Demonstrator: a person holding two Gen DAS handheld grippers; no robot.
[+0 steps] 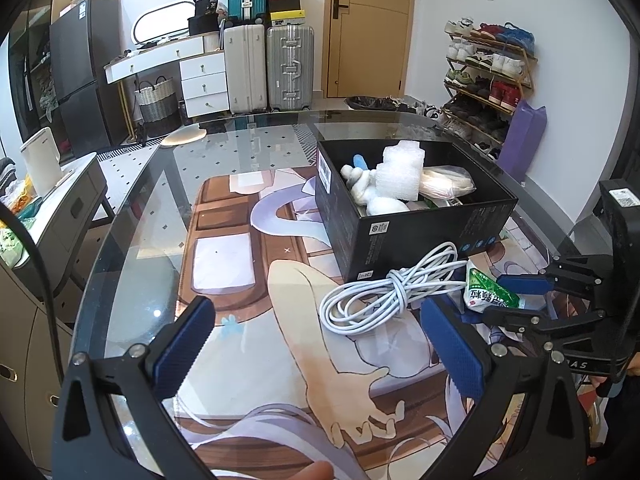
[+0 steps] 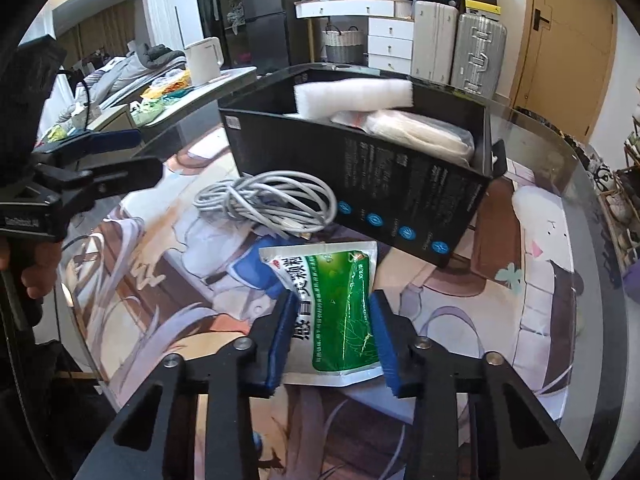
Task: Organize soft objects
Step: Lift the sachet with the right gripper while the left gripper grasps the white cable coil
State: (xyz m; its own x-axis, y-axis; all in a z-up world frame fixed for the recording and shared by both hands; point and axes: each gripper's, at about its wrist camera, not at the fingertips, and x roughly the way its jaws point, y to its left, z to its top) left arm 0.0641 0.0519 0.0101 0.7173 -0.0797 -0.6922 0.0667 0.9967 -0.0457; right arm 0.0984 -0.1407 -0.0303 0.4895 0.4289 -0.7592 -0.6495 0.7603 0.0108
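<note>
A black box (image 1: 420,236) stands on the glass table and holds white foam (image 1: 400,172), a white plush toy (image 1: 366,188) and a bagged item (image 1: 446,182). A coiled white cable (image 1: 384,292) lies in front of it. A green and white packet (image 2: 340,312) lies flat between the fingers of my right gripper (image 2: 334,332), which is closed on its sides. My left gripper (image 1: 316,344) is open and empty above the mat, left of the cable. The right gripper (image 1: 508,294) shows in the left wrist view holding the packet (image 1: 488,290).
The box (image 2: 360,168) and cable (image 2: 268,200) lie just beyond the packet. The table's curved glass edge (image 1: 120,216) runs at the left. A side table (image 1: 60,200), suitcases (image 1: 268,68), a drawer unit and a shoe rack (image 1: 488,76) stand around the room.
</note>
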